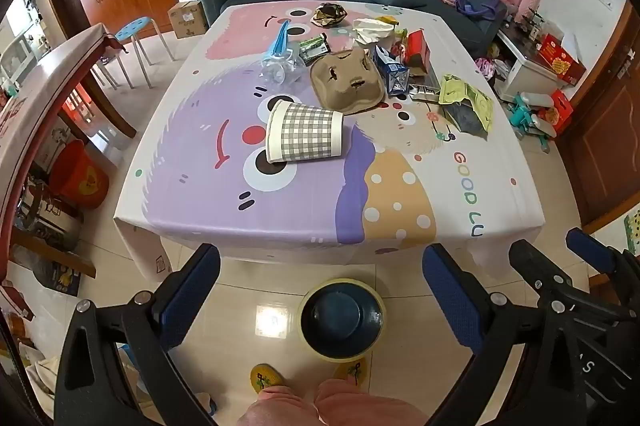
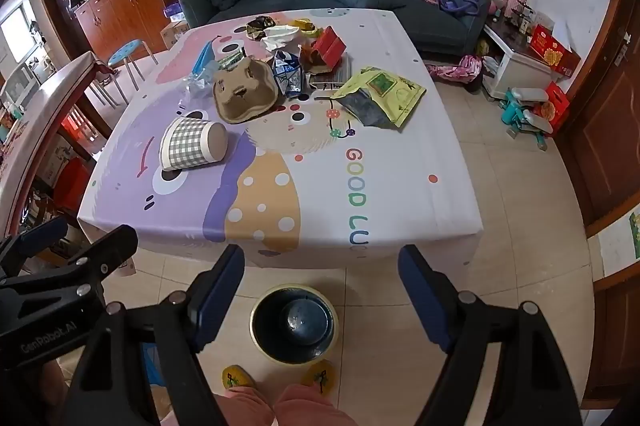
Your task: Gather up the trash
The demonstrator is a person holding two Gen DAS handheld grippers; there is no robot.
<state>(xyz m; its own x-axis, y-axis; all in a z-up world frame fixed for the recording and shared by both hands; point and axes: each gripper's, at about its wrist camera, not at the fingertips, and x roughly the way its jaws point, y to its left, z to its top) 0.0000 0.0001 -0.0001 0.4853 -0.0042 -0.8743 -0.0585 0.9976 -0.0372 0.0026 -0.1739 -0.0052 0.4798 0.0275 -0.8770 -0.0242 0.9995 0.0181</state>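
The desk [image 1: 256, 210] fills the middle of both views, its far half strewn with trash. A dark bin [image 1: 340, 320] stands on the floor at lower centre, just before the person's feet. Nearest the front edge lies a checked paper cup [image 1: 304, 136] on its side. Left tongs [image 1: 320, 290] and right tongs [image 2: 320, 286] hang released and empty, so collecting looks unstarted; next comes reaching forward for the cup.
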